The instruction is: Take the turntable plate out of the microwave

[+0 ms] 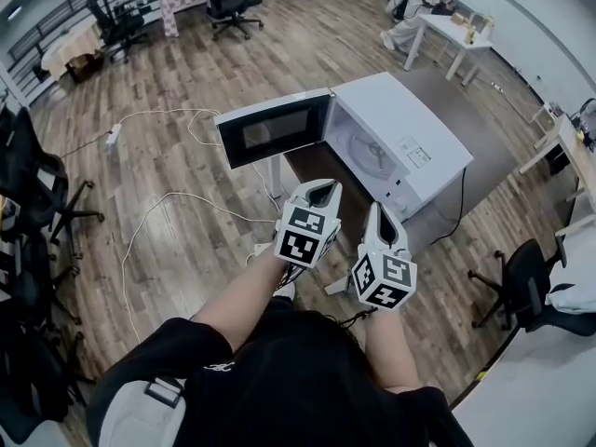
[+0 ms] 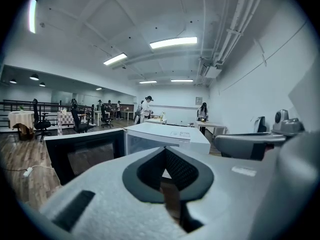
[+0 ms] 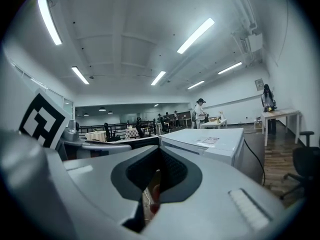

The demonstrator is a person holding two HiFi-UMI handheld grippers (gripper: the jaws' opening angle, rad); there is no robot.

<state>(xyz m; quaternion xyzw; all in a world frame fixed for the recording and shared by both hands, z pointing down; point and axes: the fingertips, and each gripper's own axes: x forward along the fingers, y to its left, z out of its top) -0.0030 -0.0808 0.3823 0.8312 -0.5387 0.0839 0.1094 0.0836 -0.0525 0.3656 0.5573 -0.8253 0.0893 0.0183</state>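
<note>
Two grippers are held out in front of the person, side by side and a little apart, and both aim at the white microwave (image 1: 410,142). The left gripper (image 1: 321,188) has its jaws pressed together with nothing between them. The right gripper (image 1: 380,212) is pressed together too, and it is also empty. The microwave stands on a dark brown table (image 1: 480,119). Its door (image 1: 275,130) is swung wide open, out to the left in the head view, and the open front faces the person. The turntable plate (image 1: 366,154) is inside the microwave, lying flat on the bottom of the box. It is round, so it has no long side, and its flat face points up. Neither gripper touches the plate. Both tips are outside the opening, near the front of the microwave, the left one below the open door and the right one by the front corner. A black cord (image 1: 461,203) hangs down the right side of the microwave. A white cable (image 1: 168,203) lies on the wooden floor (image 1: 186,156), and a black office chair (image 1: 521,282) stands off to the right.
</note>
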